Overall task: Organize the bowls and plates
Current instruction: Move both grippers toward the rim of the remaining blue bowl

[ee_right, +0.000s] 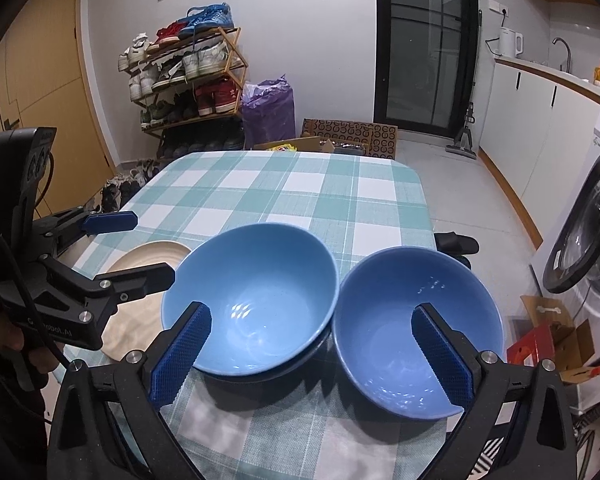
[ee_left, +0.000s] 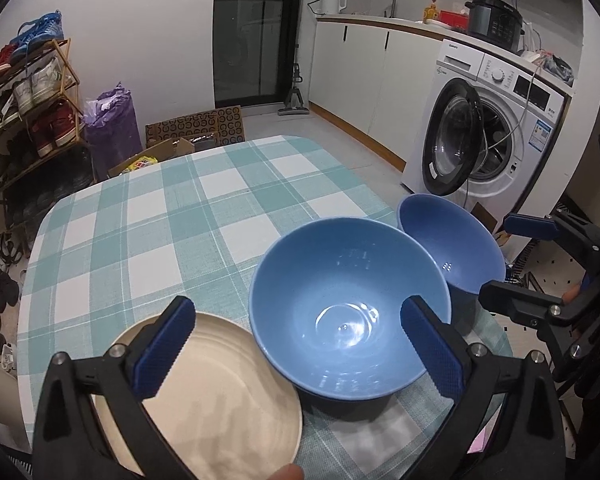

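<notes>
Left wrist view showed the left gripper [ee_left: 296, 344] spread wide and empty above a cream plate [ee_left: 220, 392] and light blue bowl [ee_left: 348, 312]; the right gripper [ee_right: 312, 356], likewise released, hovered over a darker bowl [ee_right: 416, 328]. Nothing looked stacked yet on the bench [ee_right: 260, 184].

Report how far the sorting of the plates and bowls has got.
Done: nothing looks stacked. The cream ribbed plate, light blue ceramic bowl and darker blue bowl sit side by side on the checked tablecloth.
In hand: nothing; the left gripper and right gripper are open.
Left: grouping the bowls.
</notes>
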Demonstrator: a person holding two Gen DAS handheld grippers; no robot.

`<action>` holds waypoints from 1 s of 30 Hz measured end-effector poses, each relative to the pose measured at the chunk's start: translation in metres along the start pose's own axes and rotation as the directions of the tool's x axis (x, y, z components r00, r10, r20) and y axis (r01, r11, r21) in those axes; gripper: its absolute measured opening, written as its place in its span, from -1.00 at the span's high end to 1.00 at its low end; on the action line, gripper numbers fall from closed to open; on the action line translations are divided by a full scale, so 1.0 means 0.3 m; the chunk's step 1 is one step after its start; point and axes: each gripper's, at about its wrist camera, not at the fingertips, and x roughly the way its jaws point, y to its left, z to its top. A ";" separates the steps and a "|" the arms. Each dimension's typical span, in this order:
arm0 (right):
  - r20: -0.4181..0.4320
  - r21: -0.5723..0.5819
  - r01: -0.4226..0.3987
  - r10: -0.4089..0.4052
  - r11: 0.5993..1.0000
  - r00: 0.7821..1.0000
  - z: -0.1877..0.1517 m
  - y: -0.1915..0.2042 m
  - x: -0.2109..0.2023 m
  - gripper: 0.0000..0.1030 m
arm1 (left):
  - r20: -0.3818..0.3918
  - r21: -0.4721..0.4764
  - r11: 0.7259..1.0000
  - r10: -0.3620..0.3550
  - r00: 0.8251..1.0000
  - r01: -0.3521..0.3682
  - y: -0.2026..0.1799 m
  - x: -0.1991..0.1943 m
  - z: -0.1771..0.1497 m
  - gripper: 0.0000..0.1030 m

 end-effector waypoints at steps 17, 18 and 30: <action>0.021 0.060 0.021 -0.022 0.998 1.000 -0.031 -0.143 -0.102 -0.98 | -0.026 0.037 0.999 -0.006 1.000 0.007 -0.085 0.055 0.085 -1.00; 0.022 0.066 0.019 -0.021 0.998 1.000 -0.035 -0.155 -0.106 -0.98 | -0.030 0.037 0.999 -0.007 1.000 0.008 -0.090 0.062 0.089 -1.00; 0.024 0.162 0.043 -0.048 0.986 0.999 -0.089 -0.308 -0.154 -0.98 | -0.070 0.122 0.992 -0.009 0.998 0.017 -0.201 0.140 0.153 -1.00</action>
